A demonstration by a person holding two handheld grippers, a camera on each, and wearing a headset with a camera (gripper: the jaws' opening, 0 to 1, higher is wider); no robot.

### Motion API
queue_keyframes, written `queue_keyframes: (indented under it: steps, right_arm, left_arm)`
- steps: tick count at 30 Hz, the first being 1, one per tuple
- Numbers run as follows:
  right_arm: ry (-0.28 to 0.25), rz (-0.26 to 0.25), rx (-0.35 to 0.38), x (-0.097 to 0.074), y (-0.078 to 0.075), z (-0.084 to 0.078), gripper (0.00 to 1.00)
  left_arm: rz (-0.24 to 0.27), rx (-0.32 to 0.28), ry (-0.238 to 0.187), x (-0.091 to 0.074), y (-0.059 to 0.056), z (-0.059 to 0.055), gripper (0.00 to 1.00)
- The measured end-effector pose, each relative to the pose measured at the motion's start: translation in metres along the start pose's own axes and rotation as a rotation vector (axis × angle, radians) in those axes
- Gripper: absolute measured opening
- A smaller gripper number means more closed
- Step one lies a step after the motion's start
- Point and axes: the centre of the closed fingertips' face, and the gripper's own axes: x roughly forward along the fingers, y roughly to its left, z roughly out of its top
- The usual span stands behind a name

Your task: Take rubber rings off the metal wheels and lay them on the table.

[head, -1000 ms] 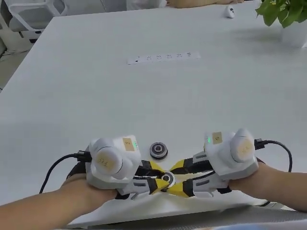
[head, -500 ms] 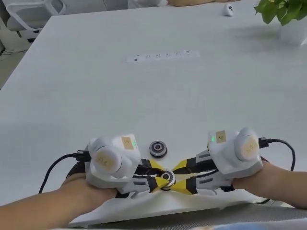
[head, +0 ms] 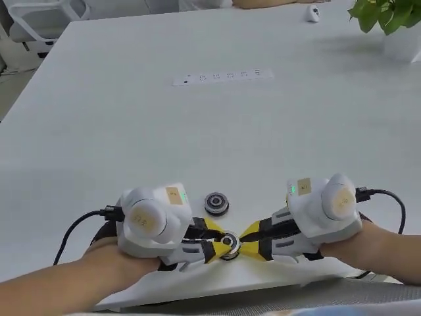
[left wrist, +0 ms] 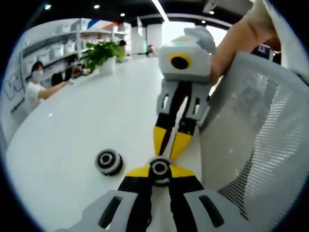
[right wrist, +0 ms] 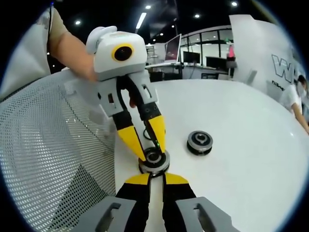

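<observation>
Hand-held grippers: two, one in each of the person's hands. They meet nose to nose at the near edge of the bench [head: 131,131].
Left hand-held gripper [head: 220,245]: comes in from the left. Its yellow-tipped jaws are clenched on either side of the near wheel, as its own view shows [left wrist: 160,170].
Right hand-held gripper [head: 239,242]: comes in from the right. Its jaws are drawn almost together, and their tips press against the right side of the same wheel. I cannot tell whether rubber is pinched between them.
Metal wheels: two, small and round, with shiny centres.
Near wheel [head: 228,243]: caught between the two sets of jaw tips, right at the bench's near edge.
Far wheel [head: 216,204]: lies flat on the bench, just beyond the near wheel. It touches neither gripper.
Rubber rings: two, black, one around each wheel's rim. The ring on the far wheel [right wrist: 200,142] shows clearly in the right gripper view.
Power strip [head: 223,77]: one, white, lying across the middle of the bench, well apart from the wheels.
Potted plant [head: 388,16]: one, green, at the far right corner.
Mesh panel [left wrist: 260,145]: one, white, standing beside the jaws at the near edge.
Cables: two, black, one trailing from each gripper.
</observation>
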Motion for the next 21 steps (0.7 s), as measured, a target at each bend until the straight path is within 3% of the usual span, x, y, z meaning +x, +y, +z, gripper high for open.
queue_keyframes:
  steps: [5, 6, 7, 12, 17, 21]
  right_arm:
    - [0.012, -0.006, 0.026, 0.0003, -0.0017, -0.0016, 0.01]
    - [0.043, 0.019, 0.043, -0.0006, 0.0036, -0.0059, 0.00]
    - [0.018, -0.001, 0.033, -0.0001, -0.0002, -0.0012, 0.00]
    - [0.019, 0.002, 0.076, -0.0019, 0.0002, 0.0005, 0.00]
    - [0.017, -0.001, 0.157, -0.0025, -0.0028, 0.0014, 0.00]
    - [0.008, 0.002, 0.267, -0.0029, -0.0033, 0.0020, 0.00]
  left_arm:
    - [0.006, 0.007, 0.004, -0.0001, -0.0005, 0.0001, 0.13]
    - [0.007, 0.007, 0.004, -0.0001, -0.0006, 0.0002, 0.13]
    - [0.007, 0.006, 0.005, 0.0000, -0.0006, 0.0001, 0.13]
    - [0.008, 0.008, 0.006, 0.0006, -0.0004, 0.0002, 0.13]
    - [0.011, 0.017, 0.010, 0.0009, -0.0005, 0.0005, 0.13]
    - [0.017, 0.026, 0.012, 0.0012, -0.0004, 0.0005, 0.13]
